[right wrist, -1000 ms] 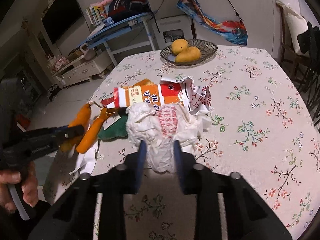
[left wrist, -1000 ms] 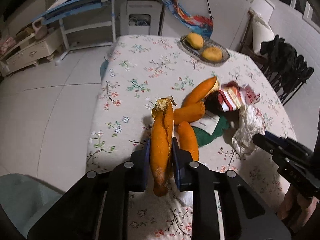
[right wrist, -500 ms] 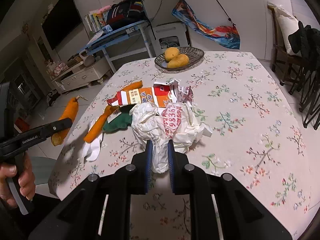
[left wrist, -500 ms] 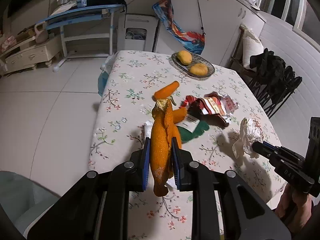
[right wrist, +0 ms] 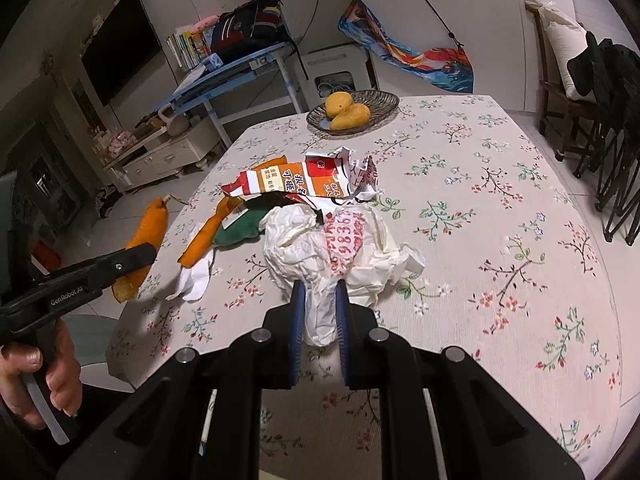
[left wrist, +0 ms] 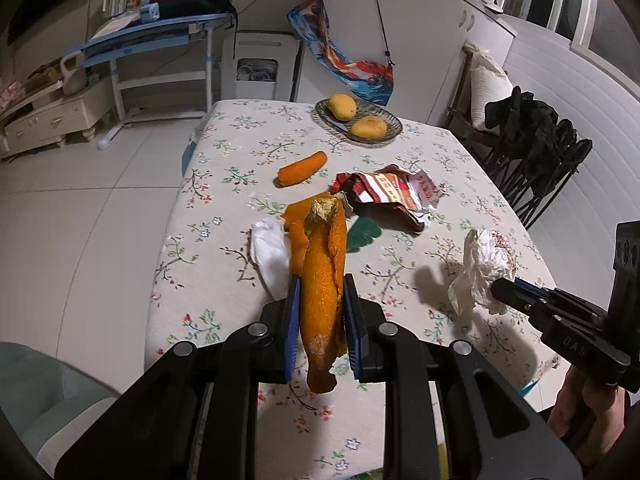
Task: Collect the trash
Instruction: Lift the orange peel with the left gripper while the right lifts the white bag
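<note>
My left gripper (left wrist: 320,300) is shut on a long orange peel (left wrist: 322,280) and holds it above the near end of the floral table (left wrist: 248,160). It also shows in the right wrist view (right wrist: 140,244). My right gripper (right wrist: 319,308) is shut on a crumpled white paper bag with red print (right wrist: 340,244), lifted off the table; it shows in the left wrist view (left wrist: 484,268). On the table lie another orange peel (left wrist: 302,168), a red and orange snack wrapper (right wrist: 304,180), a green scrap (right wrist: 236,232) and a white tissue (left wrist: 270,252).
A woven dish with two mangoes (left wrist: 360,120) stands at the far end of the table. Dark folding chairs (left wrist: 536,152) stand to the right. A blue desk (left wrist: 152,36) and white drawers (left wrist: 48,120) stand beyond the floor on the left.
Both grippers have pulled back and up from the table. The orange peel and the white bag have risen with them, leaving the other trash lying on the cloth.
</note>
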